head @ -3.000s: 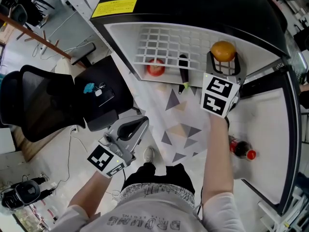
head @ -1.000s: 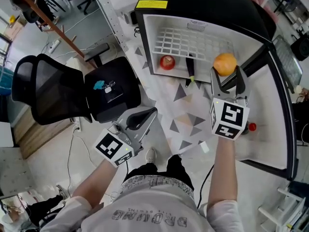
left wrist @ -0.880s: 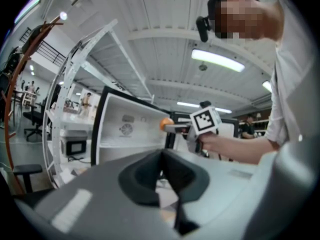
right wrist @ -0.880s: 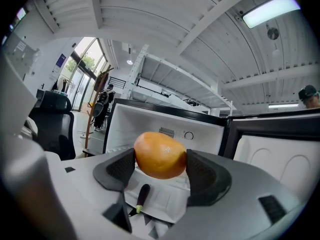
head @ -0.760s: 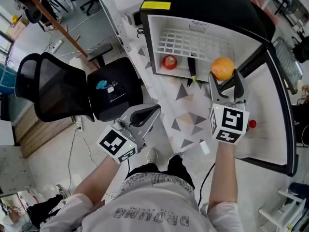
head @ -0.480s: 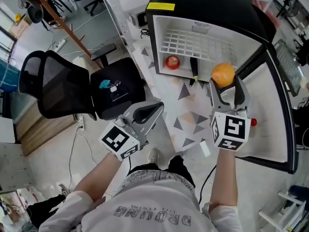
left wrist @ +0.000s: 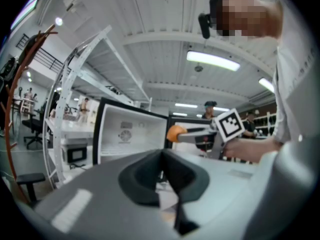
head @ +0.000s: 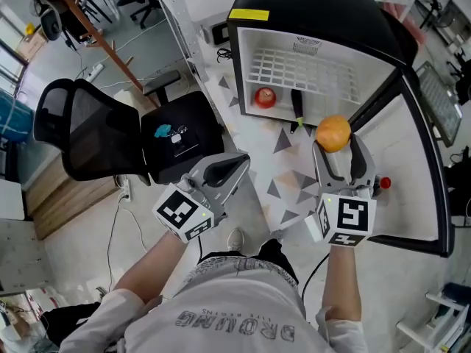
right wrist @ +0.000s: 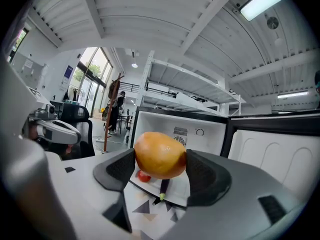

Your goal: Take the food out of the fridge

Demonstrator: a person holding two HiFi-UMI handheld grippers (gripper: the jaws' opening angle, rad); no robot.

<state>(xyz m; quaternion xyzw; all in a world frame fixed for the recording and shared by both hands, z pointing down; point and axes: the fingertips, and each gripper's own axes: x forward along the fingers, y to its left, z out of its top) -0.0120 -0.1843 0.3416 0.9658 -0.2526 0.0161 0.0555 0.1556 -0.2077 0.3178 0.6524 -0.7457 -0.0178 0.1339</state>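
My right gripper (head: 335,147) (right wrist: 161,169) is shut on an orange (head: 333,133) (right wrist: 160,154) and holds it in the air in front of the open small black fridge (head: 309,9). A red apple (head: 265,98) (right wrist: 143,176) and a dark long vegetable with a green tip (head: 296,107) (right wrist: 163,190) lie on the fridge's bottom shelf. My left gripper (head: 229,169) (left wrist: 162,176) is shut with nothing in it, low and to the left of the fridge. The orange (left wrist: 174,133) also shows in the left gripper view.
The fridge door (head: 412,160) stands open to the right, with a red-capped bottle (head: 383,184) in its shelf. A black office chair (head: 96,131) with small items on its seat stands at the left. A patterned floor mat (head: 291,175) lies before the fridge.
My right gripper has drawn back from the fridge toward me with the orange in it. The left gripper stayed low at the left, shut.
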